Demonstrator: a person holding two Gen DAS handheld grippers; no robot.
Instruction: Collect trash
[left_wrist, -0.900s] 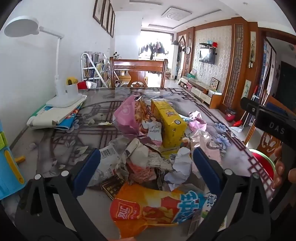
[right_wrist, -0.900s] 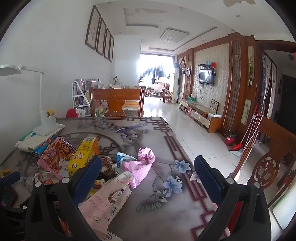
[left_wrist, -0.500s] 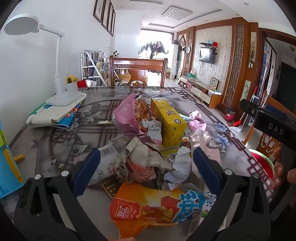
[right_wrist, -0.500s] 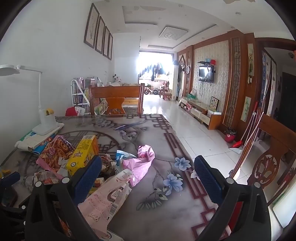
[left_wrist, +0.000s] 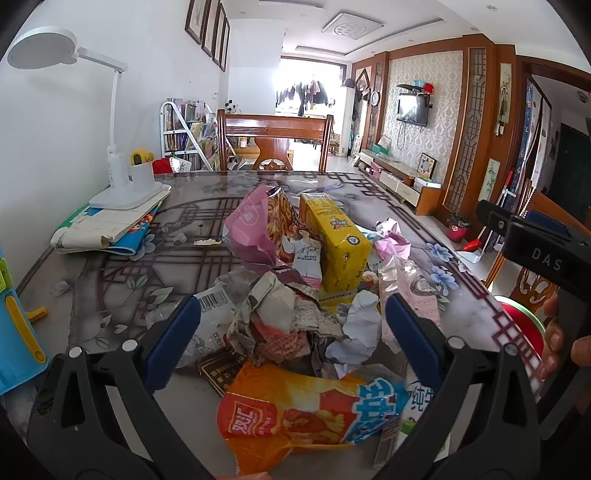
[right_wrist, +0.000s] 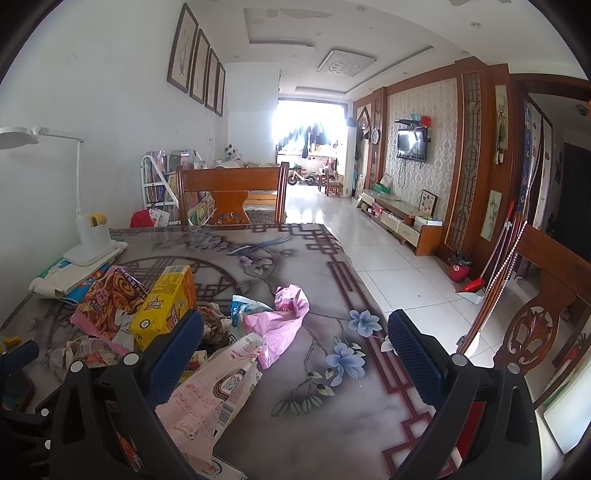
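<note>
Item: trash heap, lying on the table directly ahead of and between the left gripper fingers, which are standing spread wide and pinching nothing. The orange snack bag is lying nearest, its long axis crosswise to them. The right gripper, likewise spread and empty, is pointing past the heap, which is sitting off its left finger; the left is judged nearer.

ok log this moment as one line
left claw: open, over trash pile | right claw: open, empty, over table | nothing picked up yet
</note>
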